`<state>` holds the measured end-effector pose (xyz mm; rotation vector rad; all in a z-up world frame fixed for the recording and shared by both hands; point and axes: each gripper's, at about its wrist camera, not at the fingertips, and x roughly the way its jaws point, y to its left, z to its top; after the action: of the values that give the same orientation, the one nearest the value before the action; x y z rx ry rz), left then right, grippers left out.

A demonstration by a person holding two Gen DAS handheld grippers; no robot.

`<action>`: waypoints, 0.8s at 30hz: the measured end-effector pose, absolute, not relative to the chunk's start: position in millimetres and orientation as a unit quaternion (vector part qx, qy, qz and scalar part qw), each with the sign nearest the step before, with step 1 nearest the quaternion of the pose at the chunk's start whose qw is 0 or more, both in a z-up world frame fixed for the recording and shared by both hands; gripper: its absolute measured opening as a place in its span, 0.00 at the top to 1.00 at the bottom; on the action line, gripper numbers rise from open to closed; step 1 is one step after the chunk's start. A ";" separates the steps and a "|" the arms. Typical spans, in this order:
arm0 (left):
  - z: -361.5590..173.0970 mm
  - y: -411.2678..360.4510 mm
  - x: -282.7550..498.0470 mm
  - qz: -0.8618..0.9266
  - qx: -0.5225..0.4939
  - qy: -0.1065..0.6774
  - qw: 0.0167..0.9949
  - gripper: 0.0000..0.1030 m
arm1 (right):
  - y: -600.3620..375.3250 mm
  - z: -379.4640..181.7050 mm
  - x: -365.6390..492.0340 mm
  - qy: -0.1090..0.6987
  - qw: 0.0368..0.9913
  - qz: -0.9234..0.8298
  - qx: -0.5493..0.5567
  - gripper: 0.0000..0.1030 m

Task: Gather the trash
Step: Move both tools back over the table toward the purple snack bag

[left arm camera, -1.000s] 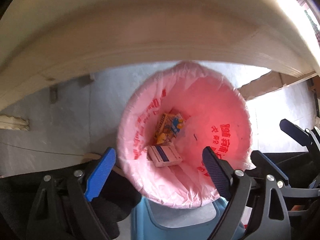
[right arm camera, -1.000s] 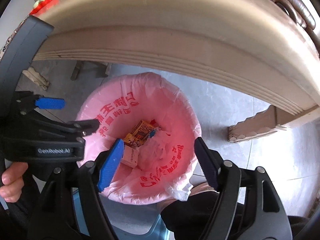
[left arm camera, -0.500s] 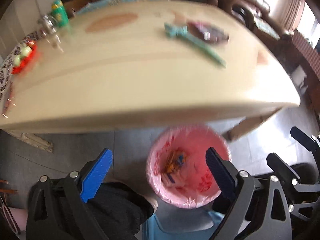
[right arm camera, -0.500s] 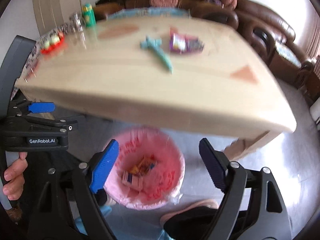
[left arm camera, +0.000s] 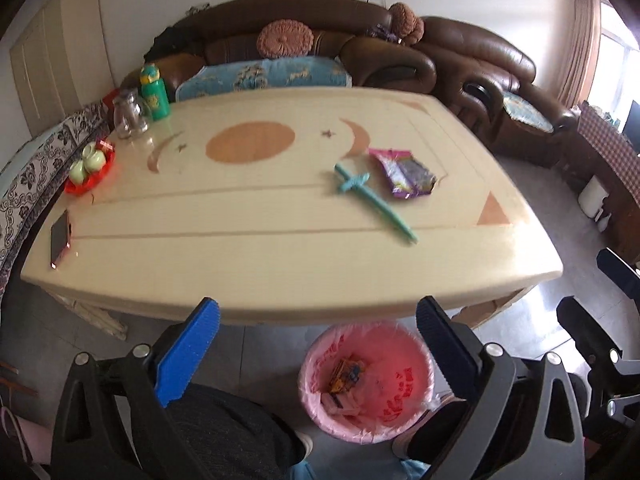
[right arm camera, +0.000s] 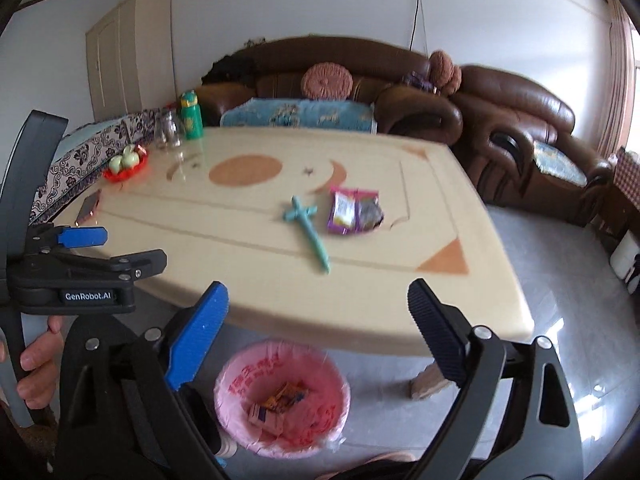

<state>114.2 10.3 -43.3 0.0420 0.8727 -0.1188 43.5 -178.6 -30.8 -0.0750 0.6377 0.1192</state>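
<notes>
Both my left gripper (left arm camera: 316, 340) and right gripper (right arm camera: 316, 326) have empty jaws opening above the pink-lined bin (left arm camera: 366, 380), and ahead on the tabletop (left arm camera: 280, 248) lies a purple wrapper (left arm camera: 404, 174), probably light, crinkly, best pinched by an edge.

Cream counter (left arm camera: 280, 240) inlaid with an orange-tan oval, crescents, small stars and a triangle at 4 o'clock. Teal toy sword (left arm camera: 372, 200); purple wrapper (left arm camera: 404, 174) with silver patches just beside it. Pink bin liner (left arm camera: 400, 420) printed in red characters, holding yellow-orange packets. Red plate (left arm camera: 90, 174) at 9 o'clock bearing pale green cups. Green bottle (left arm camera: 154, 94) with a yellow-and-blue cap at 11 o'clock. Brown leather sofa (left arm camera: 400, 60), salmon round cushions, blue patterned cover. Black-framed left claw (left arm camera: 316, 340) and right claw (right arm camera: 318, 332), each with one bright blue and one dark navy pad.
</notes>
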 end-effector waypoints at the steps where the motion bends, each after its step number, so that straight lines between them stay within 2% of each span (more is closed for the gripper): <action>1: -40.2 9.3 115.4 -0.059 0.018 0.422 0.905 0.07 | -178.8 -25.6 44.4 0.308 0.949 0.056 -0.042 0.13; 12: -20.5 -9.4 150.4 -0.056 0.027 0.409 0.910 0.07 | -192.3 -6.1 65.1 0.291 0.954 0.057 -0.051 0.12; 24: -44.4 -19.5 209.9 -0.047 0.015 0.434 0.900 0.07 | -211.0 -20.0 124.4 0.309 0.948 0.060 -0.044 0.12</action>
<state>209.9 -19.5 -44.4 0.0318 0.8983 -0.0977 124.4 -211.0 -20.0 -0.0895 0.6299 0.1227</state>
